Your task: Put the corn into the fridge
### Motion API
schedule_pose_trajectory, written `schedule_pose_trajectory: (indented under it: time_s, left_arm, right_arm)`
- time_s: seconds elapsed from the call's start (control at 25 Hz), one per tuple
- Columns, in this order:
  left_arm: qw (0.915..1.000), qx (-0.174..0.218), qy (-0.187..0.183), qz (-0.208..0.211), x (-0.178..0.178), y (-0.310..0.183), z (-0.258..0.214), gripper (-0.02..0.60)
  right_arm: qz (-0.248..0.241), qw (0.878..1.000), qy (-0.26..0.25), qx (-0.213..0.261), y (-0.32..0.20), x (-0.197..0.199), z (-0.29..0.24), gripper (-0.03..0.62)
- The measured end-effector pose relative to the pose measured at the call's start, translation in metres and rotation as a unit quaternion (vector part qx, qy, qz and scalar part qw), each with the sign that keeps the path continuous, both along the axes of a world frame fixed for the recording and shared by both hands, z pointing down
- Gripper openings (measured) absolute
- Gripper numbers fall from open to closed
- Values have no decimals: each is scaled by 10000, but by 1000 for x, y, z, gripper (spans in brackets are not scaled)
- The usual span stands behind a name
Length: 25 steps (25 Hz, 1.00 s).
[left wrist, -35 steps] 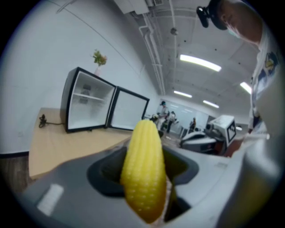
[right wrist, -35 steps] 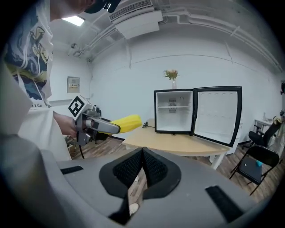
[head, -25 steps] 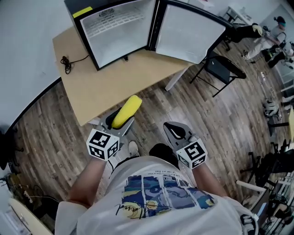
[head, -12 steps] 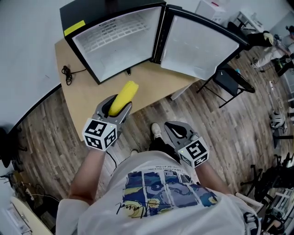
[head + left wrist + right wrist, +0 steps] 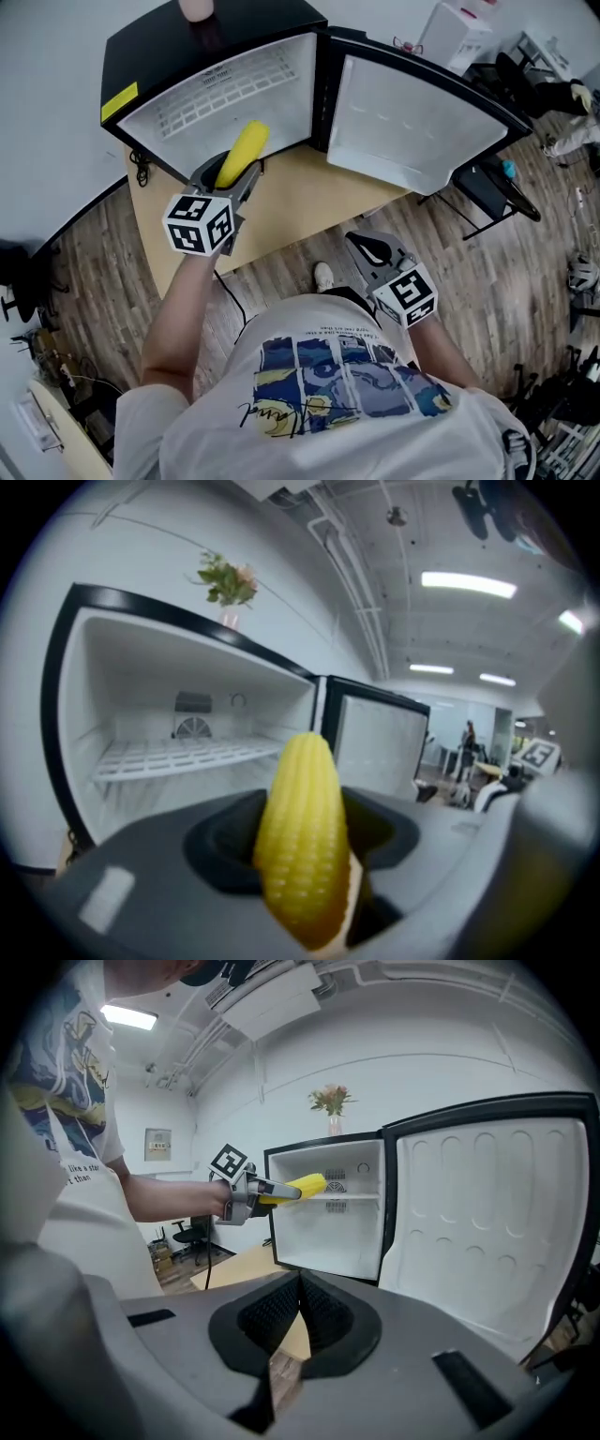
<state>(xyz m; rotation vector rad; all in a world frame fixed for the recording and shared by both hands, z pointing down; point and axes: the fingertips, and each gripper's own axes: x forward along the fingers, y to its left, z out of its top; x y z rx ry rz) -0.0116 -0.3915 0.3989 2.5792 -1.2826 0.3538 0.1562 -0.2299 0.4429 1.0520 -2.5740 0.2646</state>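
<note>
Your left gripper (image 5: pixel 228 176) was pinching the corn (image 5: pixel 241 153), with the jaws clamped on the cob's lower end and the rest sticking out past them. You held it above the tan table (image 5: pixel 281 202), with the cob's tip pointing into the open mouth of the black fridge (image 5: pixel 246 21). In the left gripper view the corn (image 5: pixel 298 836) stood straight up between the jaws, and behind it you could see the white wire shelf (image 5: pixel 178 754) with nothing on it. From the right gripper view the cob's tip sat at about shelf height, right at the fridge's opening; it was not resting on anything inside. The fridge door (image 5: pixel 403 122) was swung wide open to your right, its white inner side facing you. A small vase of flowers (image 5: pixel 228 583) stood on top of the fridge.

Your right gripper (image 5: pixel 375 251) hung low near your body, over the wooden floor (image 5: pixel 94 253) and well apart from the fridge. Its jaws were pressed together with nothing between them.
</note>
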Motion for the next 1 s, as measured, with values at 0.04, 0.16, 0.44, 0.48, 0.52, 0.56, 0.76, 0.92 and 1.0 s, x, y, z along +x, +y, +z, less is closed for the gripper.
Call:
schedule_pose_trajectory:
  time_s: [0.04, 0.16, 0.44, 0.48, 0.52, 0.56, 0.76, 0.92, 1.0]
  left_arm:
    - [10000, 26, -23, -44, 4, -12, -2, 247]
    - [9998, 73, -104, -176, 16, -48, -7, 247]
    - [9974, 250, -405, -536, 30, -118, -19, 247]
    - [9969, 255, -461, -578, 31, -127, -19, 247]
    - [9964, 252, -522, -616, 32, -136, -17, 247]
    - [9959, 245, -585, -649, 34, -145, -15, 247]
    - [9927, 219, -911, -763, 40, -181, -9, 247]
    - [9895, 201, -1188, -802, 45, -198, -9, 247]
    - [9880, 155, -1283, -847, 46, -208, -6, 247]
  right_arm:
    - [-3, 10000, -4, -25, -6, 7, 2, 11]
    - [-65, 9999, 0, -82, -22, 27, 9, 11]
    - [-168, 9997, -76, -174, -51, 57, 18, 11]
    - [-187, 9996, -83, -184, -54, 59, 19, 11]
    - [-202, 9996, -95, -191, -56, 61, 20, 11]
    - [-210, 9995, -114, -195, -59, 63, 20, 11]
    - [-202, 9993, -204, -226, -71, 71, 23, 11]
    - [-147, 9993, -235, -259, -76, 82, 25, 11]
    - [-99, 9993, -231, -268, -79, 88, 26, 11]
